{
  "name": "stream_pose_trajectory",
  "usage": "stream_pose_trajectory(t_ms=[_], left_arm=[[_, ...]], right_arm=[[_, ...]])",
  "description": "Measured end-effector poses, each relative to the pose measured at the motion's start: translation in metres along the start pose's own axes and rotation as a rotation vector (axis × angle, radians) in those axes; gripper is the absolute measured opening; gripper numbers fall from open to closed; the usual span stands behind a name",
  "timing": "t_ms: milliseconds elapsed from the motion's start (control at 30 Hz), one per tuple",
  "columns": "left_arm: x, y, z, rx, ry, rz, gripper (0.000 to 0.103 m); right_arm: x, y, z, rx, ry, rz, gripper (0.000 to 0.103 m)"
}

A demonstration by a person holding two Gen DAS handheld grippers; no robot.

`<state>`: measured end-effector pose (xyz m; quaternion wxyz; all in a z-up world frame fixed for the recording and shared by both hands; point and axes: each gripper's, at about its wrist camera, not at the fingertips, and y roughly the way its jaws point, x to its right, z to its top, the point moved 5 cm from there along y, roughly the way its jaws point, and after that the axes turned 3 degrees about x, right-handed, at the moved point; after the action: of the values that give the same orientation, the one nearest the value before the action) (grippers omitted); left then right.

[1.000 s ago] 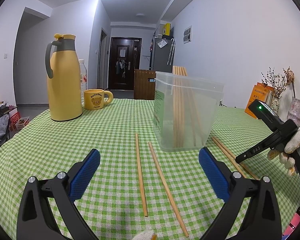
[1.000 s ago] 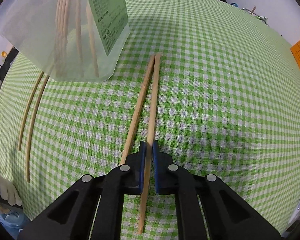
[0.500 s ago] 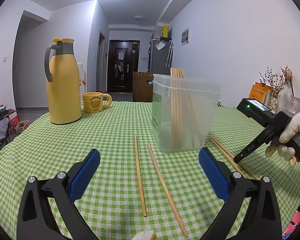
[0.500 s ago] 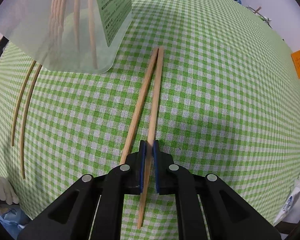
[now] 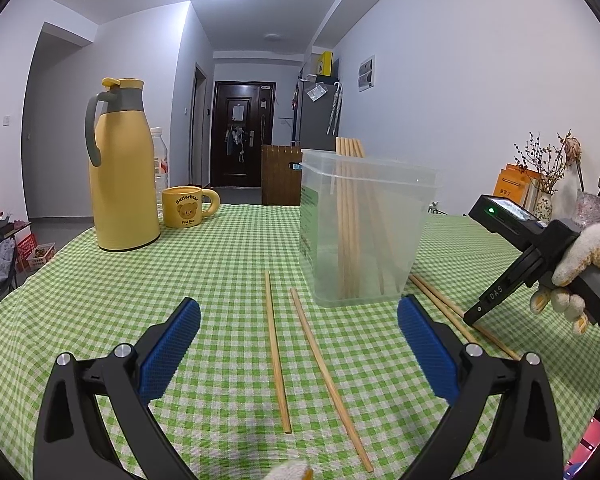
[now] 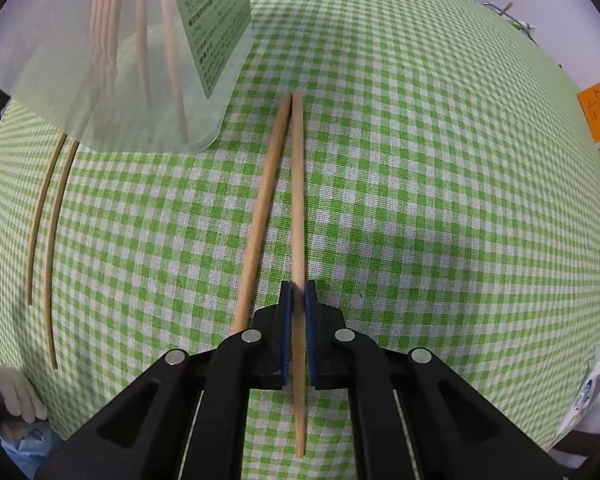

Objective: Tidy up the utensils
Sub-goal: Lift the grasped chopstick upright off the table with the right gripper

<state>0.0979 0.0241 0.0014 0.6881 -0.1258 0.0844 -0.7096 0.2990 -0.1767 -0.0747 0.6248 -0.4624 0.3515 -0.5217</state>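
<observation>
A clear plastic container (image 5: 364, 232) holds several wooden chopsticks upright; it also shows in the right wrist view (image 6: 132, 52). My right gripper (image 6: 299, 292) is shut on one chopstick (image 6: 298, 200) of a pair lying right of the container; the second chopstick (image 6: 264, 208) lies beside it on the cloth. My left gripper (image 5: 300, 344) is open and empty above two loose chopsticks (image 5: 276, 352), in front of the container. The right gripper (image 5: 540, 264) shows at the right in the left wrist view.
A green checked tablecloth (image 5: 180, 280) covers the table. A yellow thermos jug (image 5: 120, 168), a yellow bear mug (image 5: 186, 206) and a water bottle (image 5: 160, 168) stand at the back left. Vases with dried flowers (image 5: 556, 184) stand at the far right.
The right gripper has risen a little with its chopstick still clamped. The left gripper stays open and has barely moved.
</observation>
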Motion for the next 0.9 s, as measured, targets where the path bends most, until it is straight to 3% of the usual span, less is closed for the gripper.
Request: stream_pose_trajectory(t_ms=[167, 333, 567, 800, 900], left_arm=[[0.000, 0.001, 0.000, -0.003, -0.004, 0.001, 0.096], [-0.001, 0.002, 0.000, -0.004, 0.000, 0.000, 0.096], [-0.002, 0.004, -0.001, -0.011, -0.001, 0.007, 0.096], [-0.003, 0.008, -0.001, -0.024, 0.000, 0.012, 0.096], [-0.003, 0.008, -0.001, -0.024, 0.005, 0.015, 0.096]], right_arm=[[0.009, -0.018, -0.009, 0.133, 0.056, 0.015, 0.006], [0.018, -0.061, -0.021, 0.428, 0.097, 0.052, 0.006], [0.015, -0.110, -0.063, 0.849, 0.087, 0.062, 0.006], [0.008, -0.136, -0.108, 1.121, 0.067, 0.006, 0.006], [0.007, -0.139, -0.110, 1.167, 0.051, 0.004, 0.007]])
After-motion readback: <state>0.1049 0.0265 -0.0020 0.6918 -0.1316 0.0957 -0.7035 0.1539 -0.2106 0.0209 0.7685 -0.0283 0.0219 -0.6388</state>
